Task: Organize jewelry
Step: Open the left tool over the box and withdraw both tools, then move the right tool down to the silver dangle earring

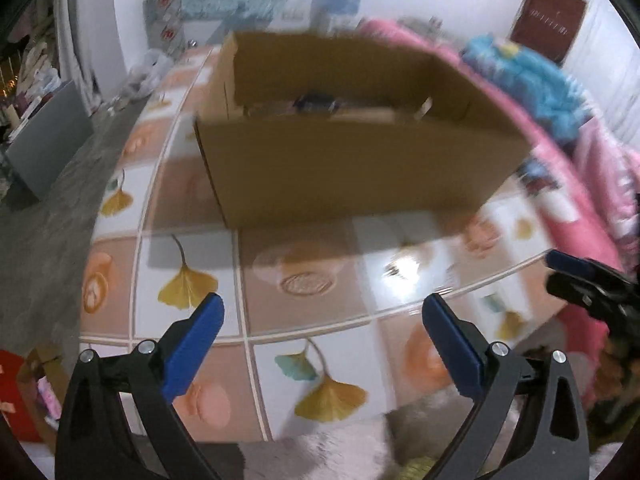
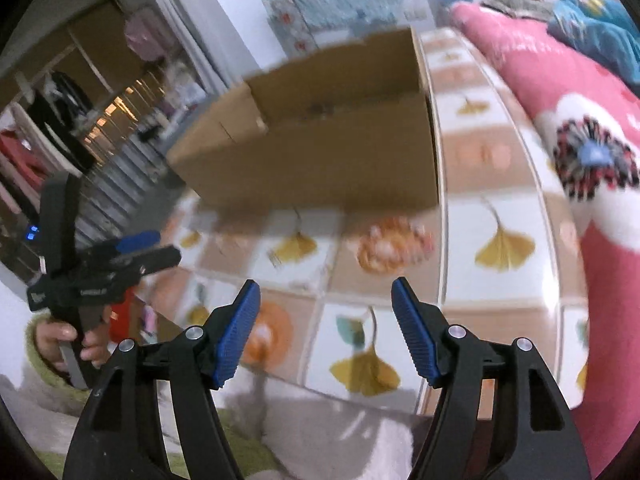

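Note:
An open brown cardboard box (image 1: 352, 160) stands on the table with the leaf-patterned cloth (image 1: 312, 312); it also shows in the right wrist view (image 2: 320, 152). Dark blurred items lie inside the box (image 1: 316, 104); I cannot tell what they are. A small shiny piece (image 1: 400, 270) lies on the cloth in front of the box. My left gripper (image 1: 320, 316) is open and empty above the table's near edge. My right gripper (image 2: 326, 304) is open and empty, in front of the box. Both views are motion-blurred.
A pink blanket (image 2: 560, 92) with blue cloth (image 1: 532, 80) on it lies along the table's right side. The right gripper shows at the left view's right edge (image 1: 580, 280); the left gripper (image 2: 120, 256) shows at left in the right view. Grey floor (image 1: 52, 208) lies left.

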